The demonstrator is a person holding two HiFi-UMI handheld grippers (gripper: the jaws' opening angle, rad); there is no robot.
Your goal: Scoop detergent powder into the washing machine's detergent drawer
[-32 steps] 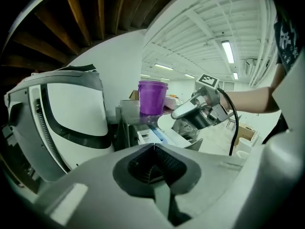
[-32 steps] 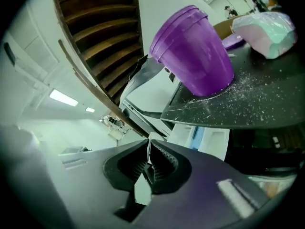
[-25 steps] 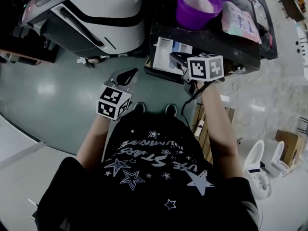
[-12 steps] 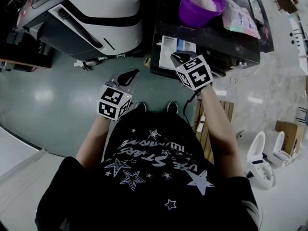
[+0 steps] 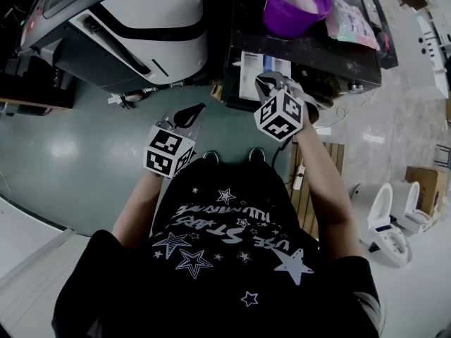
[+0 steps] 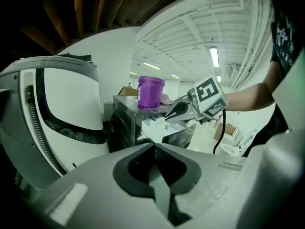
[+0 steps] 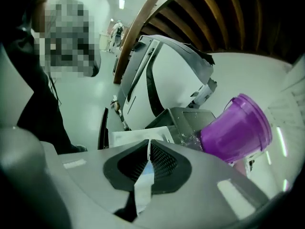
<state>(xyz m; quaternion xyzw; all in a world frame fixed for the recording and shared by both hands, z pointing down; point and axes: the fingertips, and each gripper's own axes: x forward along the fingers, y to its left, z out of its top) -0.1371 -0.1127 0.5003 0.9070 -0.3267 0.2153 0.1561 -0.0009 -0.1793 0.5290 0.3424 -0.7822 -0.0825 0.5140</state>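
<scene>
The purple bucket [image 5: 296,5] of white powder stands on the dark washing machine top [image 5: 331,48]. Below it the white detergent drawer [image 5: 252,65] is pulled out. My right gripper [image 5: 264,83] hovers just over the drawer, rolled to one side and shut on a thin white scoop [image 7: 143,175]. The left gripper view shows the right gripper [image 6: 171,116] with the scoop's pale tip [image 6: 167,120] above the drawer [image 6: 157,130]. My left gripper [image 5: 189,111] hangs shut and empty over the green floor, left of the drawer. The bucket [image 7: 236,128] looms right of the right gripper [image 7: 149,142].
A large white rounded machine [image 5: 141,20] with black trim stands to the left. A pink packet [image 5: 352,23] lies beside the bucket. A wooden pallet [image 5: 299,189], white toilets [image 5: 384,224] and a cardboard box [image 5: 419,182] sit to the right.
My right gripper has shifted left and slightly toward me over the drawer, and its marker cube has rolled. The left gripper has stayed put.
</scene>
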